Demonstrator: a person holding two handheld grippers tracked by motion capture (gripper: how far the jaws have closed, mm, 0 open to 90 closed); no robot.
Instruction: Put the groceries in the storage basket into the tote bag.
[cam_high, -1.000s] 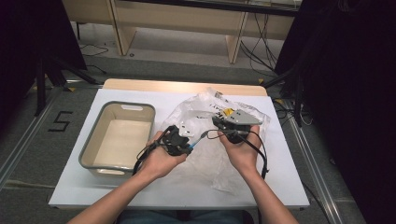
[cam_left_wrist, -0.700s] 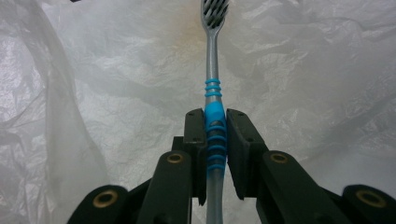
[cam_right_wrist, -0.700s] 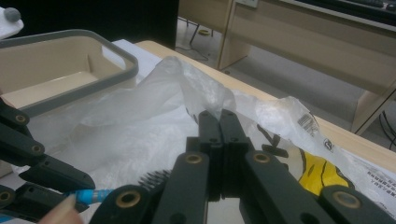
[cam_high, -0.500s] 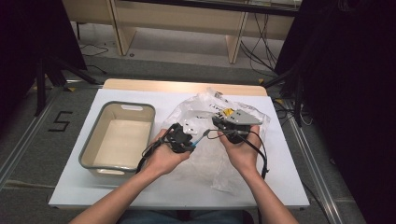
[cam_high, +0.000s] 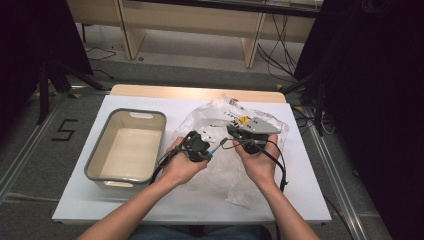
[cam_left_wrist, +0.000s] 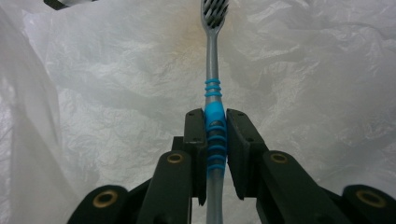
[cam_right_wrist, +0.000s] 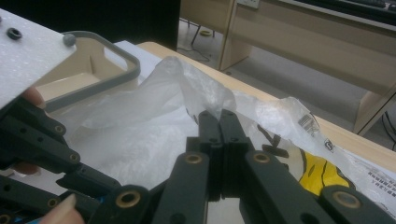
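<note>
Toothbrush (cam_left_wrist: 212, 93) over plastic bag (cam_high: 210, 120) on white table (cam_high: 310, 200), beige bin (cam_high: 100, 165) alongside.

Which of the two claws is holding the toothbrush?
The left claw holds it, squeezing the blue grip of the toothbrush, bristles pointing away. The right claw has no brush; it is pinched shut on the thin plastic bag.

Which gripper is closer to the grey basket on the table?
Left. The left gripper, holding a toothbrush, is just right of the basket; the right gripper is farther right, over the plastic bag.
</note>
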